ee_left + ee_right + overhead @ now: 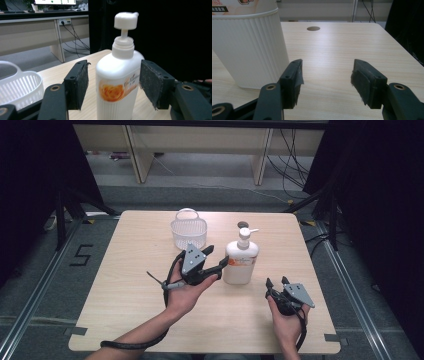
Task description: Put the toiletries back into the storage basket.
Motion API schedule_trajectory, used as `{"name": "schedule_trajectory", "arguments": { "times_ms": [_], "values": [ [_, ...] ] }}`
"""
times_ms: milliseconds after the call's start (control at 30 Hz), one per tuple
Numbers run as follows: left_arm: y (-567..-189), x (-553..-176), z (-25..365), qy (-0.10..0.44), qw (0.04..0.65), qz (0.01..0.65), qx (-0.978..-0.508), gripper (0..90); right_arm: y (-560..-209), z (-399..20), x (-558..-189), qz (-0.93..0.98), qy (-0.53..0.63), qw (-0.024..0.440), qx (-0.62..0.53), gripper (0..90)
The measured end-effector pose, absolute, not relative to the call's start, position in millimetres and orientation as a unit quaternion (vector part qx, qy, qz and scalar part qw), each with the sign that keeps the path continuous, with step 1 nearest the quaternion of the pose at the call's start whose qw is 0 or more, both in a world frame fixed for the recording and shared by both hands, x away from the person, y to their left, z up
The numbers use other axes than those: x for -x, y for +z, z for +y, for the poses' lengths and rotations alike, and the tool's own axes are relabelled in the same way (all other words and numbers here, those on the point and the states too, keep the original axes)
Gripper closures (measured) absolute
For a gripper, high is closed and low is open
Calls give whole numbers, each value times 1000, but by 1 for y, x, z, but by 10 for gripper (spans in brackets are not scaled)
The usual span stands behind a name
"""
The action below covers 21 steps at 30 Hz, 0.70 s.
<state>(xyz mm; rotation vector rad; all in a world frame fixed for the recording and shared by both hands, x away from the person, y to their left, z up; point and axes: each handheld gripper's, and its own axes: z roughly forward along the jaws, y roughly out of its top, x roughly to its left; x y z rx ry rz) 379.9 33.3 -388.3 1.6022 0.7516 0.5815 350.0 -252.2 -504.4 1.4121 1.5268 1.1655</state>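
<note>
stands upright near the middle of the table [125, 320], the white pump bottle [241, 262], long axis vertical, pump head on top, just right of the small white basket [189, 232]. straight ahead of the left gripper [218, 258] and between its two jaws, as seen in the left gripper view: bottle [117, 85] framed by the pads [82, 82], a strip of table visible on either side, so open around it and not yet pressing. seems nearly level with the label band, though how deep the body sits between the jaws is hard to judge from above. clearly the nearer hand, the left one. off to the right and lower on the table, the right gripper [276, 283], jaws apart on nothing, with the ribbed base of the bottle [249, 50] ahead and to its left, apart from the pads. likely calls for a squeeze across the bottle's narrow width, kept level so the tall body does not tip.
</note>
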Motion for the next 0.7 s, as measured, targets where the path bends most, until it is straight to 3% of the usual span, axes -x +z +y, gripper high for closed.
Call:
{"name": "schedule_trajectory", "arguments": {
  "times_ms": [700],
  "values": [
    [-369,-404,-13,258,595,330,-686,399,-504,-250,-350,601,447,367,-551,412]
  ]
}}
